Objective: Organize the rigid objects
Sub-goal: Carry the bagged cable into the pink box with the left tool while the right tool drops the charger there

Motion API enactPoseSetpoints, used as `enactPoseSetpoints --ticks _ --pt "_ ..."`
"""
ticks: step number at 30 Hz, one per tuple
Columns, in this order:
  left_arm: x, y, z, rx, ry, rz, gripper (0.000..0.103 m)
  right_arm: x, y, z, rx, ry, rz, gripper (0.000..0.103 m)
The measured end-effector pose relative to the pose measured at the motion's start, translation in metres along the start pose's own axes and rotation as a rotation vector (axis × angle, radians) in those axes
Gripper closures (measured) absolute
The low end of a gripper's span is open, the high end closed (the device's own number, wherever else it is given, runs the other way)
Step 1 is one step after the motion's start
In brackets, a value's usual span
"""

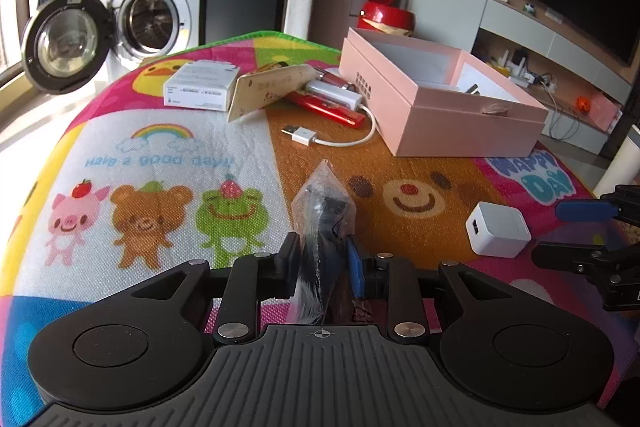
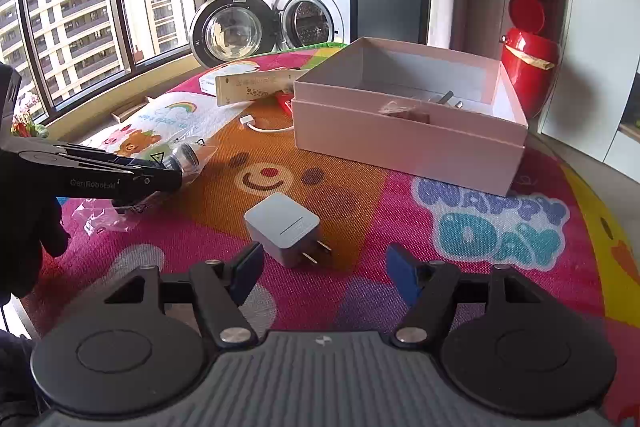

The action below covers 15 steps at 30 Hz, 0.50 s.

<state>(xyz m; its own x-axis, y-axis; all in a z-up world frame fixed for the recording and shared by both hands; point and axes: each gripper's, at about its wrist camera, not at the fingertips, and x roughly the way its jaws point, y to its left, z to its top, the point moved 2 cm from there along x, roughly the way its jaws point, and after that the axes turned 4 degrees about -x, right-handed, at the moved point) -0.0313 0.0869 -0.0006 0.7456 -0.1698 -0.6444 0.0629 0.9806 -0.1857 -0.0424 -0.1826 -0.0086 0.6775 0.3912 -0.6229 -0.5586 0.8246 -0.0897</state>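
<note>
My left gripper (image 1: 320,263) is shut on a clear plastic bag with a black part inside (image 1: 322,211), held above the colourful mat (image 1: 168,163). From the right wrist view, the left gripper (image 2: 160,167) and its bagged part (image 2: 188,159) hang at the left. My right gripper (image 2: 324,271) stands open, nothing between its pads. A white charger plug (image 2: 286,227) lies on the mat just beyond its fingertips, prongs toward me. The left wrist view shows the right gripper (image 1: 576,231) beside that plug (image 1: 498,229). An open pink box (image 2: 408,143) sits behind, with a plug and a small packet inside.
At the mat's far side lie a white carton (image 1: 202,87), a beige card pack (image 1: 268,89), a red bar (image 1: 328,107) and a white USB cable (image 1: 320,139). The pink box (image 1: 440,107) stands right of them. A red bin (image 1: 380,7) and an open washing machine (image 1: 152,15) stand behind.
</note>
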Motion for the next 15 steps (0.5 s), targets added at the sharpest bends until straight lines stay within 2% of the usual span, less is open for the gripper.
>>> enactPoseSetpoints --ticks 8,15 --pt "-0.009 -0.001 -0.009 0.007 -0.008 -0.015 0.076 -0.006 0.013 -0.002 -0.075 -0.06 -0.113 0.035" --pt "-0.011 -0.004 -0.012 -0.021 -0.021 0.007 0.076 0.007 0.021 0.005 -0.081 -0.031 -0.044 0.035"
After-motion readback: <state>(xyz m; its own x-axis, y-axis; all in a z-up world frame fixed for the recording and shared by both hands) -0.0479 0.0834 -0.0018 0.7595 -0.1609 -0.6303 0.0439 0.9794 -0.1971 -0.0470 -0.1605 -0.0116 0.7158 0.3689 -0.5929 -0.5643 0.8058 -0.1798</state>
